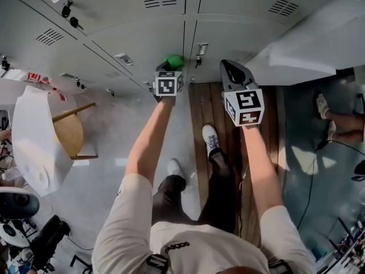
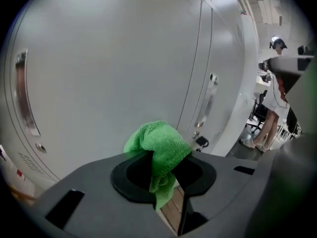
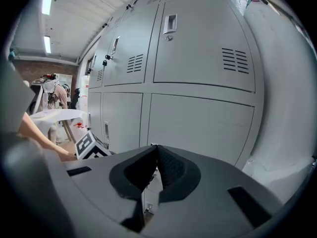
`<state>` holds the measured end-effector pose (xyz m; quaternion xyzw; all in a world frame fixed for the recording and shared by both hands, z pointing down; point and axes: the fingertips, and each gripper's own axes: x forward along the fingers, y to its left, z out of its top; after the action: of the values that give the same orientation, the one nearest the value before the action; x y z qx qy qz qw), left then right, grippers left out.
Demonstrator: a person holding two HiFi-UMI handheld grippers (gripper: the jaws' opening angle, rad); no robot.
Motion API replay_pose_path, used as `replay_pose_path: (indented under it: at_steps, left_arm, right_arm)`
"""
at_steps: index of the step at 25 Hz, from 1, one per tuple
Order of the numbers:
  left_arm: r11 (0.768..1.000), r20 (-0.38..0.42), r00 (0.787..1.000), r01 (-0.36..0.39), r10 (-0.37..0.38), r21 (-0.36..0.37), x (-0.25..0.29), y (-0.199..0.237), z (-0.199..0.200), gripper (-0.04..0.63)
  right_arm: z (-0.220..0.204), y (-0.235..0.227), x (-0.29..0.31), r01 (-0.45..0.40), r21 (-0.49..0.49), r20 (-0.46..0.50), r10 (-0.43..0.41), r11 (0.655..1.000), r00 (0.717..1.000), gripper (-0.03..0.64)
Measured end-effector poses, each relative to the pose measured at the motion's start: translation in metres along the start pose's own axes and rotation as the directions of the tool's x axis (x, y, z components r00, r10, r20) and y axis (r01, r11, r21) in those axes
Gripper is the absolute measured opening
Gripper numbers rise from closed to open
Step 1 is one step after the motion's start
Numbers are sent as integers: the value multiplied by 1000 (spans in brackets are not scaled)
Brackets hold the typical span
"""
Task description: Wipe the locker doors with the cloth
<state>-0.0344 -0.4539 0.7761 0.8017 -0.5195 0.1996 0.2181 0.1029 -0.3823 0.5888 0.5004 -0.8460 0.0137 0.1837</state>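
A bunched green cloth sticks out between the jaws of my left gripper, which is shut on it. In the head view the green cloth shows just beyond the left gripper, close to the grey locker doors. The left gripper view faces a plain locker door a short way ahead; whether cloth and door touch is unclear. My right gripper is shut with nothing in it, held to the right and facing a lower locker door.
Metal door handles and hanging keys stick out from the lockers. A white sheet drapes at the right. A wooden stool under a white cover stands at the left. Someone's feet are at the right.
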Motion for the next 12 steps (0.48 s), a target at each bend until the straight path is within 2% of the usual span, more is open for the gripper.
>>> replay_pose_path:
  at_steps: [7, 12]
  left_arm:
    - [998, -23, 1000, -12, 11, -58, 54, 22, -83, 109]
    - [998, -35, 999, -23, 21, -62, 56, 39, -99, 107]
  right_arm:
    - [-51, 7, 32, -13, -57, 34, 15, 998, 999, 9]
    - [-67, 19, 45, -14, -65, 39, 17, 998, 999, 9]
